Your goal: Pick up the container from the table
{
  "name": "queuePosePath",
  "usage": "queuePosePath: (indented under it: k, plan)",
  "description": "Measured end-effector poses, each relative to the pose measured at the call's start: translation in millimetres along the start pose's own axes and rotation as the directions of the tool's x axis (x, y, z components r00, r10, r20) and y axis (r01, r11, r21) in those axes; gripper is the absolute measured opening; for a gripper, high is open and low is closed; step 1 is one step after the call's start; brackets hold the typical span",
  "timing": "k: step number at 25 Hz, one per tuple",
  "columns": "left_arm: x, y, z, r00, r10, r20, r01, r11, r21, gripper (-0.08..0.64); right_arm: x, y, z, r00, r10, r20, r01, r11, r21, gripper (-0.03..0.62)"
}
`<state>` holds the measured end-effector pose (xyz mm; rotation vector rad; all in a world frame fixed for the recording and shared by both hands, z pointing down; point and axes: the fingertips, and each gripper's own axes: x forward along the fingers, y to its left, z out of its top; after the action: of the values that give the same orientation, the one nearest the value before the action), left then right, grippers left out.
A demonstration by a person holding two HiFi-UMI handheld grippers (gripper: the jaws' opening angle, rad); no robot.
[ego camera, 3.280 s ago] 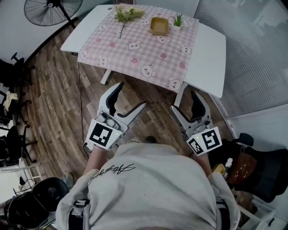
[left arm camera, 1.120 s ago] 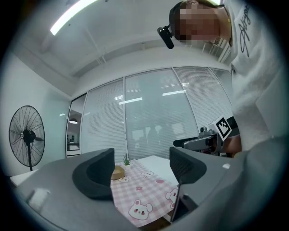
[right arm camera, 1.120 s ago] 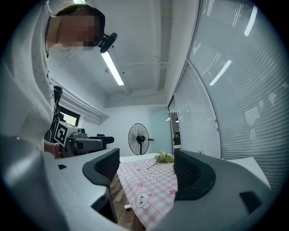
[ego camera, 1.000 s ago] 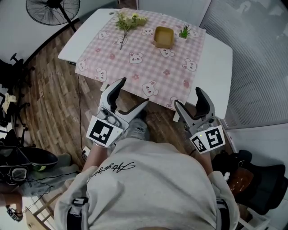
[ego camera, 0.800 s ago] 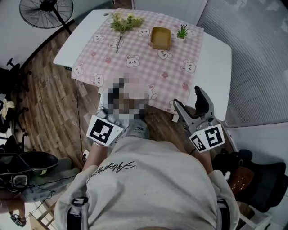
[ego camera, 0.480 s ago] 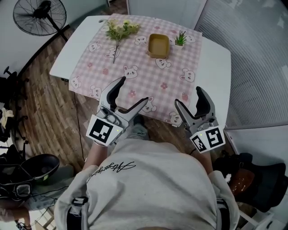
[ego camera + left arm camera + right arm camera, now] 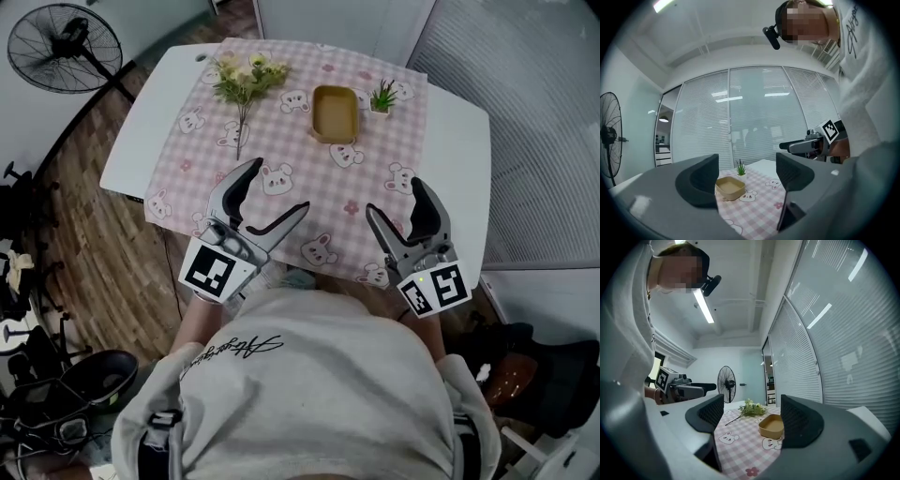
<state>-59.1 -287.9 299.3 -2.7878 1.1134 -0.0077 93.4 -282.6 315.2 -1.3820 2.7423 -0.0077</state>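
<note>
A shallow tan container (image 7: 335, 112) sits empty on the far half of the pink checked cloth (image 7: 281, 141). It shows in the left gripper view as the container (image 7: 730, 187) and in the right gripper view as the container (image 7: 771, 425), between the jaws but well ahead of them. My left gripper (image 7: 277, 187) hovers open over the cloth's near part, nothing in it. The right gripper (image 7: 395, 199) is open too, over the near right of the cloth. In their own views the left gripper (image 7: 746, 174) and right gripper (image 7: 752, 420) hold nothing.
A spray of pale flowers (image 7: 242, 80) lies left of the container; a tiny potted plant (image 7: 382, 97) stands just to its right. The white table (image 7: 459, 122) ends at window blinds on the right. A floor fan (image 7: 64, 42) stands at the far left.
The person has stepped up to the table: both grippers, earlier over the wooden floor, now hang over the cloth's near part. Both stayed open throughout.
</note>
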Motion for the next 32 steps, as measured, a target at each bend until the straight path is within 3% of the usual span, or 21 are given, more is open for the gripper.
queuePosePath:
  k: [9, 22, 32]
  plan:
    - [37.4, 47.3, -9.5, 0.997, -0.071, 0.006, 0.071, 0.997, -0.010, 0.366, 46.7, -21.5, -6.5, 0.998, -0.058, -0.017, 0.058, 0.998, 0.005, 0.363]
    - [74.0, 78.3, -41.3, 0.986, -0.169, -0.004, 0.169, 0.984, -0.057, 0.367, 85.5, -40.5, -24.3, 0.991, -0.128, -0.042, 0.128, 0.992, 0.006, 0.364]
    - [87.0, 84.0, -61.8, 0.985, -0.165, -0.057, 0.159, 0.983, -0.088, 0.367, 96.7, -52.6, -33.8, 0.993, -0.105, -0.059, 0.107, 0.994, 0.019, 0.364]
